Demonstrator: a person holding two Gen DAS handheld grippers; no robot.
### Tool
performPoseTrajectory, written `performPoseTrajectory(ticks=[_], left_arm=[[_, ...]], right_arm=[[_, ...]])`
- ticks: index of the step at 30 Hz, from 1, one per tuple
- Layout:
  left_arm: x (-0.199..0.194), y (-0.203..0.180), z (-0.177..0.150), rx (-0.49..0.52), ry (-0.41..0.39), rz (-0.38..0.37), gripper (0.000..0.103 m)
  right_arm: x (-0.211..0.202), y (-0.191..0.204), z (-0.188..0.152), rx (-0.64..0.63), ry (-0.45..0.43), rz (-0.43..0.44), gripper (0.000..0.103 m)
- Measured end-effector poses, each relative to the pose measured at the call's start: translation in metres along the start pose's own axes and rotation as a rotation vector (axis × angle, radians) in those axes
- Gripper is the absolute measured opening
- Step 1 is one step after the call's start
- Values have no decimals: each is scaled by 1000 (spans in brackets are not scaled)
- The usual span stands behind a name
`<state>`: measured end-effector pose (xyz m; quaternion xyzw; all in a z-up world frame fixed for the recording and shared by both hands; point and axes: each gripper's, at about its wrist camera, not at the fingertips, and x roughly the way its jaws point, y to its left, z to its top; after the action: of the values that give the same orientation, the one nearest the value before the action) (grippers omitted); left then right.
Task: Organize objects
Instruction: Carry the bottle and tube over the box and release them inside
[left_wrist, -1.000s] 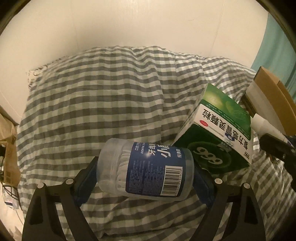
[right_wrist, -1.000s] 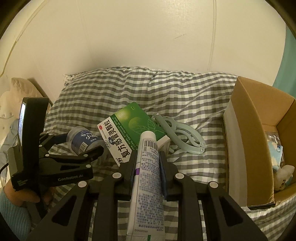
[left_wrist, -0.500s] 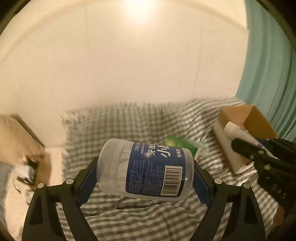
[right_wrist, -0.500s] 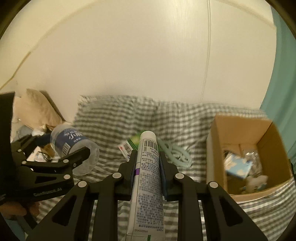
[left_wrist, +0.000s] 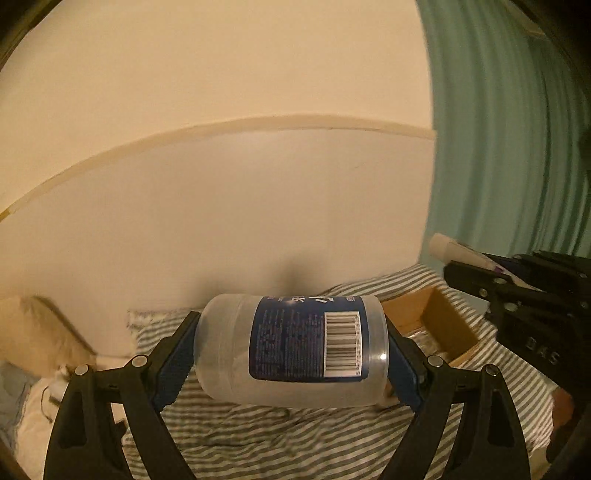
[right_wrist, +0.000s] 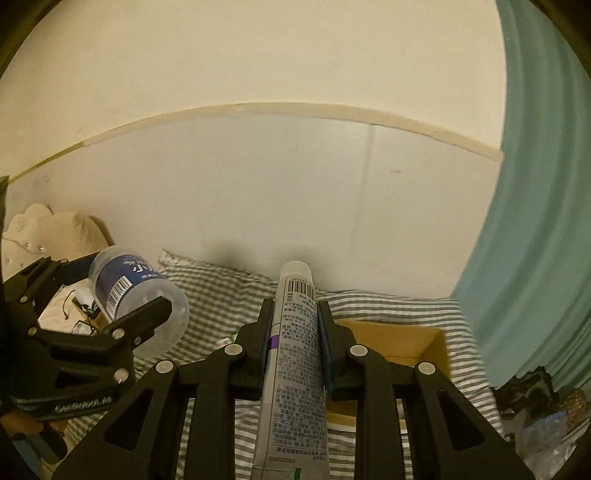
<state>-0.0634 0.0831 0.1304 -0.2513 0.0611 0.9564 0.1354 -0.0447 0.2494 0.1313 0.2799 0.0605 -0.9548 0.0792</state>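
Note:
My left gripper (left_wrist: 291, 350) is shut on a clear dental floss jar (left_wrist: 291, 350) with a blue label, held sideways high above the striped bed. The jar also shows in the right wrist view (right_wrist: 136, 295). My right gripper (right_wrist: 293, 325) is shut on a white tube (right_wrist: 295, 354) with a purple band, cap pointing forward. The tube's cap shows in the left wrist view (left_wrist: 443, 245). An open cardboard box (right_wrist: 399, 339) sits on the bed just beyond and below the right gripper; it also shows in the left wrist view (left_wrist: 439, 325).
The grey-striped bedding (left_wrist: 258, 435) lies below both grippers. A white wall (left_wrist: 258, 203) is ahead and a teal curtain (right_wrist: 535, 240) hangs at the right. A beige cushion (right_wrist: 48, 232) and clutter sit at the left.
Both grippers have risen and tilted upward with their objects; the bed has dropped low in view. The green box and pale scissors are out of sight. The cardboard box is nearer the right gripper.

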Motion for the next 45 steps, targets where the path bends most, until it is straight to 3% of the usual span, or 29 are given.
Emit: performPoseTrajectory(ticks=[10, 21, 29, 34, 45], left_arm=[[59, -87, 15, 82, 36, -102, 91], [162, -155, -6, 100, 160, -166, 91], [207, -163, -34, 99, 239, -183, 91], [224, -165, -51, 93, 284, -186, 91], [202, -166, -41, 85, 223, -174, 92]], right_arm=[[33, -90, 4, 43, 75, -75, 21], [108, -150, -25, 119, 191, -75, 21], [157, -193, -48, 227, 262, -37, 21], [176, -198, -61, 252, 295, -14, 21], [181, -179, -51, 246, 302, -18, 24]])
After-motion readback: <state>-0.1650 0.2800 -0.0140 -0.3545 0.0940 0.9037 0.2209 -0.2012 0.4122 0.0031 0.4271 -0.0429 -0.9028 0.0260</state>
